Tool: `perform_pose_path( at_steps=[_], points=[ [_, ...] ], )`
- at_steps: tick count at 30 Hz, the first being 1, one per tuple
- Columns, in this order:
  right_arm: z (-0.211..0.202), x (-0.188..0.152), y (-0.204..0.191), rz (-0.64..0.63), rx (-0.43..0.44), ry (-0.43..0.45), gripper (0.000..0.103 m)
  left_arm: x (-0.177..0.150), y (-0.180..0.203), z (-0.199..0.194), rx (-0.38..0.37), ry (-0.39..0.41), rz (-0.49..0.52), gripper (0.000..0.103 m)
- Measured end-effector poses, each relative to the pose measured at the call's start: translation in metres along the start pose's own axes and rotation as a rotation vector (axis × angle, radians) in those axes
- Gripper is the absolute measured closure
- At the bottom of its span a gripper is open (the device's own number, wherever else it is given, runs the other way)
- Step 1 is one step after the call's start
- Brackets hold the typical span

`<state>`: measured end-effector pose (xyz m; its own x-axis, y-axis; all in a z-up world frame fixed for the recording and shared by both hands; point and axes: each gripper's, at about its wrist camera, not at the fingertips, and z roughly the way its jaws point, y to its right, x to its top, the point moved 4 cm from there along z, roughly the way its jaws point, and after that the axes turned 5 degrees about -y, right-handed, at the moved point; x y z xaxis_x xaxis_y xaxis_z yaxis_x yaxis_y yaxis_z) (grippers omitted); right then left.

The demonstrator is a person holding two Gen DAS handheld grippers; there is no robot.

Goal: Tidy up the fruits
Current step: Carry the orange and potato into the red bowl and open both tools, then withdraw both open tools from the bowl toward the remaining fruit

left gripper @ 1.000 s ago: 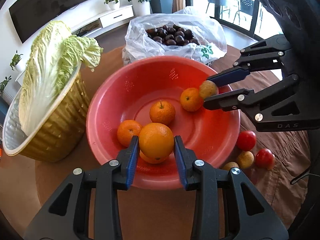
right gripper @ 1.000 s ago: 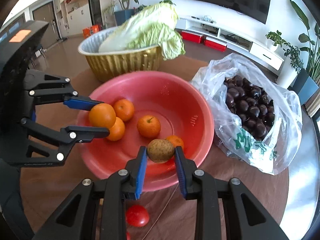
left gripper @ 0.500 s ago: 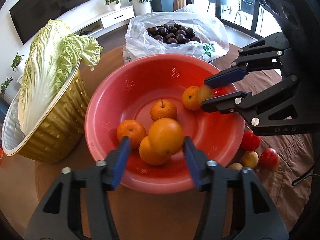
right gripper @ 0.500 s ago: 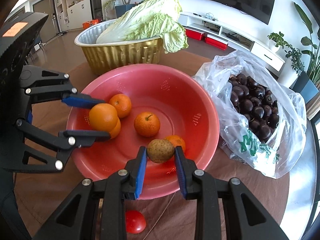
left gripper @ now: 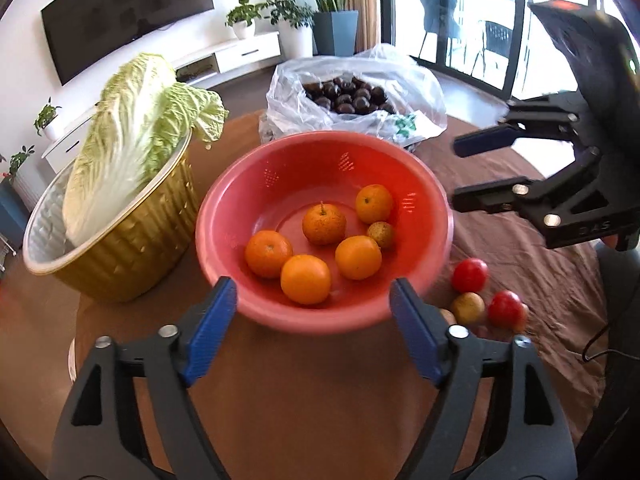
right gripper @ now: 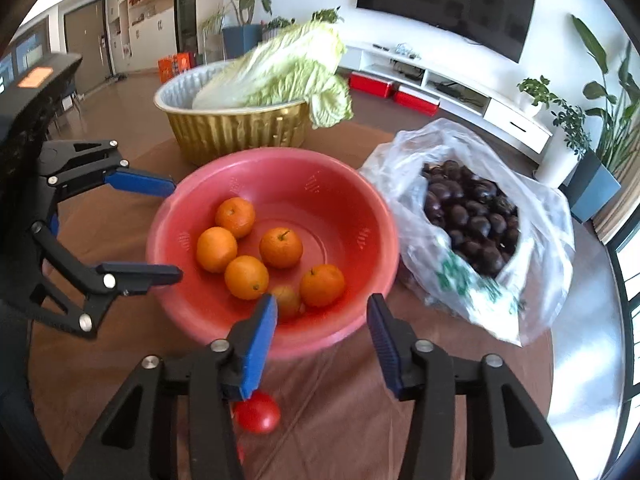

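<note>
Brown table [left gripper: 312, 400]: red bowl [left gripper: 224, 216] w/ 5 oranges [left gripper: 306, 279], 1 small brownish fruit [left gripper: 381, 234].

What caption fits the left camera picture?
Five oranges and one small brown fruit sit in the red bowl.

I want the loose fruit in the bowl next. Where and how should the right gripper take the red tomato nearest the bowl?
Grip the red tomato across its round middle, coming from above: it sits on the cloth close to the red bowl and a small brown fruit.
</note>
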<state>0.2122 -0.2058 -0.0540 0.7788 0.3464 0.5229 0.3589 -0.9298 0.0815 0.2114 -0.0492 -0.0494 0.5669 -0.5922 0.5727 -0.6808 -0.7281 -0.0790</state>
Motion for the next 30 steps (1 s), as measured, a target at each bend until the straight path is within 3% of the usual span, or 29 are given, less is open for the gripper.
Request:
perform_pose_path(
  at_steps=[5, 8, 12, 20, 30],
  points=[
    [-0.032, -0.052, -0.006, 0.054, 0.037, 0.030, 0.042, -0.026, 0.017, -0.020, -0.029, 0.036, -0.049, 0.015],
    [-0.036, -0.086, -0.018, 0.081, 0.061, 0.009, 0.042, -0.044, 0.034, -0.028, -0.038, 0.040, -0.068, 0.002],
    [-0.032, -0.113, -0.031, 0.130, 0.103, -0.010, 0.043, -0.066, 0.061, -0.029, -0.036, 0.020, -0.067, 0.002],
    [-0.015, -0.114, -0.045, 0.090, 0.098, -0.047, 0.055, -0.090, 0.094, -0.035, -0.036, -0.008, -0.036, 0.002],
    [-0.001, -0.113, -0.048, 0.074, 0.095, -0.075, 0.060, -0.091, 0.083, -0.031, -0.024, -0.026, -0.043, 0.002]
  ],
)
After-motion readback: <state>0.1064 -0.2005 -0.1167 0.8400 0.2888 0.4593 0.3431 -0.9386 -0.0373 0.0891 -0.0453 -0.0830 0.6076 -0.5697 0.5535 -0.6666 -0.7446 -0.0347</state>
